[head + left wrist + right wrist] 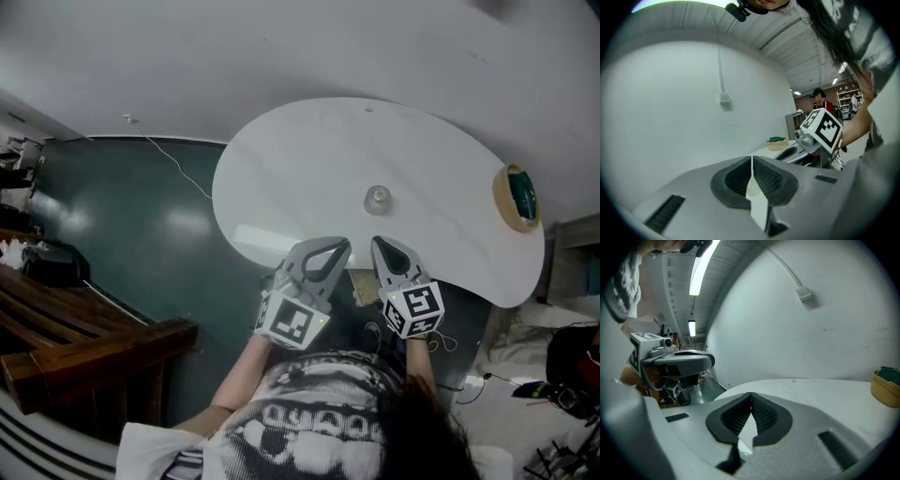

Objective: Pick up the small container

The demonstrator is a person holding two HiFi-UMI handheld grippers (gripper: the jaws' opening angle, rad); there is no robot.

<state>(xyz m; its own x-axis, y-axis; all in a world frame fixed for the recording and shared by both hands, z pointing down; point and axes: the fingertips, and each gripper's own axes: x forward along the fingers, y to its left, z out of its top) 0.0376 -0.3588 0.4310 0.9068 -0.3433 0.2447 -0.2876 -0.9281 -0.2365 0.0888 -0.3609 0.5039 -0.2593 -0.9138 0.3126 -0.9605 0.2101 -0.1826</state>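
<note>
The left gripper (339, 247) hangs at the near edge of the white table (281, 178), its tips just over the rim and angled toward the far right. Its own view shows the two ribbed pads meeting at the tips with nothing between them, so it is closed and empty.

Just to its right, the right gripper (382, 245) sits beside it at the same near edge, pointing almost straight toward the far side. Its jaws are likewise pressed together on nothing.

The small container (378, 198) stands alone on the bare tabletop, apart from both grippers. It lies directly beyond the right gripper's tips and almost in line with where that gripper points. From the left gripper it lies to the far right, off that gripper's line. Seen from above it looks round, so no long axis dictates how to turn the jaws.

I judge the right gripper the better placed. It would need to spread its jaws first, then go forward over the table until they stand either side of the container.

Far to the right, a round basket (515, 198) with something green in it sits at the table's edge, well clear of that path.
</note>
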